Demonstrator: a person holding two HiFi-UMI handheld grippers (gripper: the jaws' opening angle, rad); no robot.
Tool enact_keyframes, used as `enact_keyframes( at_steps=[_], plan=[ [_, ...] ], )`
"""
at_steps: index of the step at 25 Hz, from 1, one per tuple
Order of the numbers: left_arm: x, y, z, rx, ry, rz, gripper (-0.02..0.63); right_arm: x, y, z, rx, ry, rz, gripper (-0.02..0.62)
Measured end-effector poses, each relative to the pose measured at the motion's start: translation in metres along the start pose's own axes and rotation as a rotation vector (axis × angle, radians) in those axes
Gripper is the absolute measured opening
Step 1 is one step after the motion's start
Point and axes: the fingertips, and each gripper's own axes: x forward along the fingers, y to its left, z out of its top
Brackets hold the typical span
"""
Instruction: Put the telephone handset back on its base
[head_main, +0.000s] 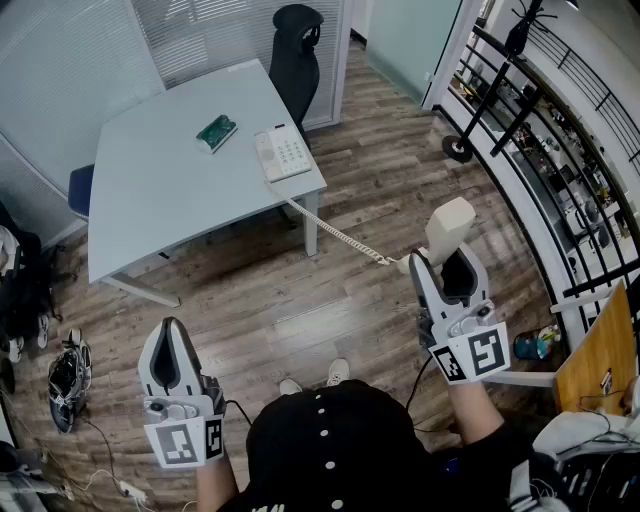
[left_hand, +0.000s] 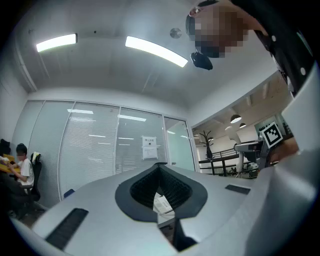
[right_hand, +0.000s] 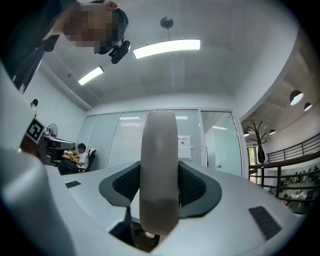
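Grey left gripper (head_main: 172, 330): I hold it low at about 10 o'clock. Its jaws are together, tips meeting, with nothing between them, and it points out over the floor.
Right gripper (head_main: 445, 265): I hold it at about 1 to 2 o'clock, higher in the head view than the left one. Its jaws stand wide and are clamped on the handset.
Handset (head_main: 450, 228): cream-coloured. It stands upright between my right gripper's pads, with one end sticking out past the fingertips. It is well apart from its base and off the table.
Cord (head_main: 335, 236): a pale coil that runs from the handset's lower end back toward 11 o'clock and up to the table's near corner. It hangs clear above the floor.
Floor (head_main: 250, 300): brown wood planks between me and the table.
Table (head_main: 150, 190): pale grey top at 12 o'clock, with its near corner pointing toward me.
Base (head_main: 283, 153): a white telephone base with a keypad, lying on the table beside that near corner. Its cradle side is bare.
Green item (head_main: 216, 132): small and flat, on the table at 9 to 10 o'clock of the base, near it but not touching. I cannot tell what it is.
Office chair (head_main: 297, 55): black, beyond the table's far edge at 12 o'clock.
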Motion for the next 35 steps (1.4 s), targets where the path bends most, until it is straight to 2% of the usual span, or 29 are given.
enact_keyframes(
  at_steps=[11,24,35],
  plan=[
    [0.006,-0.013,-0.005,-0.003,0.019,0.011,0.015,0.0,-0.009,-0.004,0.035,-0.025,0.013,0.232],
    [0.008,-0.031,-0.006,0.009,0.027,0.089,0.015,0.014,-0.028,-0.022,0.077,-0.021,0.069,0.232],
    [0.038,0.0,-0.017,-0.001,0.008,0.087,0.017,0.057,-0.018,-0.03,0.07,-0.011,0.078,0.232]
  ],
)
